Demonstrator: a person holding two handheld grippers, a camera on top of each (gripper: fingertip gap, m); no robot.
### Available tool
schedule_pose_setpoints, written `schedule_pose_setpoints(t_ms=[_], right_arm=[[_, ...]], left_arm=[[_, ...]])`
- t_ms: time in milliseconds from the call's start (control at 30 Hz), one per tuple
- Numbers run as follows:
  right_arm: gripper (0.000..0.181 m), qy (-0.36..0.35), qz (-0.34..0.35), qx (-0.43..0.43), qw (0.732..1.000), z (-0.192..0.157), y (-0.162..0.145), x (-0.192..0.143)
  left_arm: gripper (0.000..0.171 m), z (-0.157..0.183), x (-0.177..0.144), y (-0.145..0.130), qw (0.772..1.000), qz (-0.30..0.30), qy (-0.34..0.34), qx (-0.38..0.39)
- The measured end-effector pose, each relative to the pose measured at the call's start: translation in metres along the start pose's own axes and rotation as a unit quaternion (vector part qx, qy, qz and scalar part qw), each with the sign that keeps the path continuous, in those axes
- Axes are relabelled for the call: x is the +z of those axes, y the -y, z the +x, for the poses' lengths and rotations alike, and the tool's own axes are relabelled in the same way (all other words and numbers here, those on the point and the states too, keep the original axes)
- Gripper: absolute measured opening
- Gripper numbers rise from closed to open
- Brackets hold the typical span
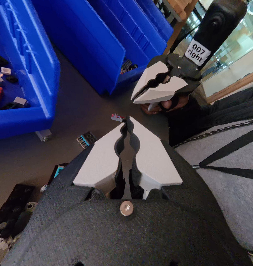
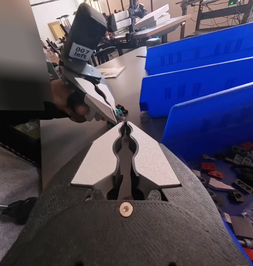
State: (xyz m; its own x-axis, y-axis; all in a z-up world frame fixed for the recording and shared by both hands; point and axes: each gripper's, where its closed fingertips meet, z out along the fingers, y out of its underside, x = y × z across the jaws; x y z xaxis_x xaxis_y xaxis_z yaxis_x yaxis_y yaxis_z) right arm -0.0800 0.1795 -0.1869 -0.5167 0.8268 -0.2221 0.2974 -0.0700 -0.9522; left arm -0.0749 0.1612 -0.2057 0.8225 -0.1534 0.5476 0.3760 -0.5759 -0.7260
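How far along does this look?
Done: a black-and-teal brick cluster sits on the table outside the blue bins. In hand: the left gripper is shut on a small grey-and-red piece; the right gripper is shut, apparently empty. Remaining: many loose pieces lie in the bins.

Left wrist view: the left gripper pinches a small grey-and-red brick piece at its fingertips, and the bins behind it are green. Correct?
Not quite: the plastic bins are blue, as the left wrist view shows. The rest holds: the left gripper is shut on the small grey-and-red brick piece at its fingertips.
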Motion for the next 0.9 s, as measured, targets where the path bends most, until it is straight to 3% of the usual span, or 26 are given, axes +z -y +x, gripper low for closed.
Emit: schedule_pose_setpoints(t_ms=[467, 667, 900], right_arm=[[0.021, 0.106, -0.037, 0.056, 0.992, -0.019, -0.012, -0.002], [0.017, 0.154, -0.049, 0.09, 0.983, -0.027, -0.015, -0.006], [0.009, 0.142, -0.033, 0.112, 0.983, -0.019, -0.011, -0.006]], left_arm=[[0.001, 0.025, 0.004, -0.003, 0.988, -0.028, -0.036, 0.151], [0.001, 0.028, 0.008, -0.006, 0.983, -0.033, -0.057, 0.169], [0.001, 0.028, 0.009, -0.001, 0.99, -0.009, -0.08, 0.117]])
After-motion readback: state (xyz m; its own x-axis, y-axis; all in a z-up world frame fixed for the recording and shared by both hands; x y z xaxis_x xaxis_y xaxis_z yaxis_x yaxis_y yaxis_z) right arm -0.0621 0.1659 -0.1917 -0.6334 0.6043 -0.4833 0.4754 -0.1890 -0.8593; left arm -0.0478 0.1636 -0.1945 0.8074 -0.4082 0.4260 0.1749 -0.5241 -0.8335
